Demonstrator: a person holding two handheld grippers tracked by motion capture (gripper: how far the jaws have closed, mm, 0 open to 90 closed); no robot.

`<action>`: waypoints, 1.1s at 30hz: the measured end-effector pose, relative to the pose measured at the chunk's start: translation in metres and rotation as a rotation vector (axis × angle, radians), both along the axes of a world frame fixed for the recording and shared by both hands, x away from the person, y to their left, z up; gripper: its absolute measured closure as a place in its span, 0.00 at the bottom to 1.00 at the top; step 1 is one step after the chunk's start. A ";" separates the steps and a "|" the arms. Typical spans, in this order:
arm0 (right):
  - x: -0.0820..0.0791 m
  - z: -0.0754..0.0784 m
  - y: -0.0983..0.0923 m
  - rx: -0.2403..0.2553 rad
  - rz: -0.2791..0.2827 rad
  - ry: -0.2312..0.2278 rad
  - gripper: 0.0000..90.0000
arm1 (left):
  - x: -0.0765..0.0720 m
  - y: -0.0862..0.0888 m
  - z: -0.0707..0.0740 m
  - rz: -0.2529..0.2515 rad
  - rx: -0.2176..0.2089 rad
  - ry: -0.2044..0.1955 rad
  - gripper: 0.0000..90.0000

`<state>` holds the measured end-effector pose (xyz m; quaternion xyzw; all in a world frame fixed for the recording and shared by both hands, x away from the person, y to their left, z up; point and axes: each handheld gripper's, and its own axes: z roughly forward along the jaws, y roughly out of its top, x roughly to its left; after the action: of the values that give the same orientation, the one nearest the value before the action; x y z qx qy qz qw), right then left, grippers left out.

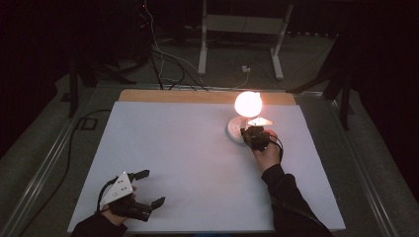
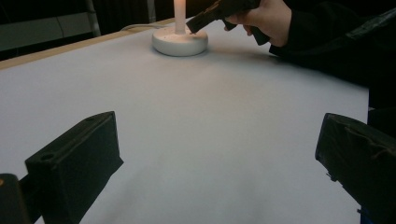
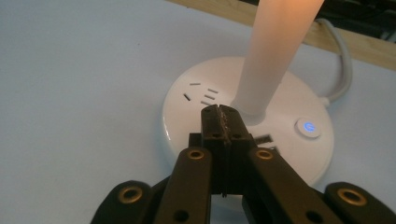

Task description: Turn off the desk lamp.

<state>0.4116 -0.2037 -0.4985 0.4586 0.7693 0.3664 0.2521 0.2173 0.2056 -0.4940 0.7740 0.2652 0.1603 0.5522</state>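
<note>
**A:** Starting at the lower left of the high view: the left gripper [image 1: 146, 188] sits low over the white table [image 1: 188, 163], held by the left hand [image 1: 121, 207] coming in from the bottom edge, grey three-cornered plate on top. Jaws are spread wide with nothing between them. In the left gripper view they stand far apart at the bottom corners, bare tabletop between.

**B:** And on the right?

**A:** The right forearm in a dark sleeve [image 1: 289, 197] reaches up and slightly left from the bottom edge, right hand [image 1: 269, 154] wrapped around the right gripper [image 1: 245, 131]. It's at the lamp [image 1: 245, 116], which stands right of centre in the upper part, globe lit.

**B:** Closed?

**A:** Yep. In the right gripper view the jaws are pressed together, holding nothing, tips over the round white base [image 3: 280, 121] just in front of the stem [image 3: 275, 51]. Can't tell if they touch it. A power button [image 3: 307, 126] glows blue to the right of the stem.
</note>
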 end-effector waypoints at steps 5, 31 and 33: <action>0.001 -0.006 0.002 -0.027 0.000 0.009 1.00 | 0.000 0.000 0.000 0.001 0.000 0.001 0.01; 0.000 0.010 0.001 0.012 -0.002 -0.020 1.00 | 0.000 0.000 0.000 0.000 -0.001 0.004 0.01; 0.000 0.008 0.000 0.010 -0.003 -0.009 1.00 | 0.000 0.000 0.000 -0.002 0.002 0.003 0.01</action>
<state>0.4121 -0.2037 -0.4909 0.4593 0.7656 0.3720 0.2540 0.2176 0.2055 -0.4942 0.7751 0.2652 0.1589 0.5511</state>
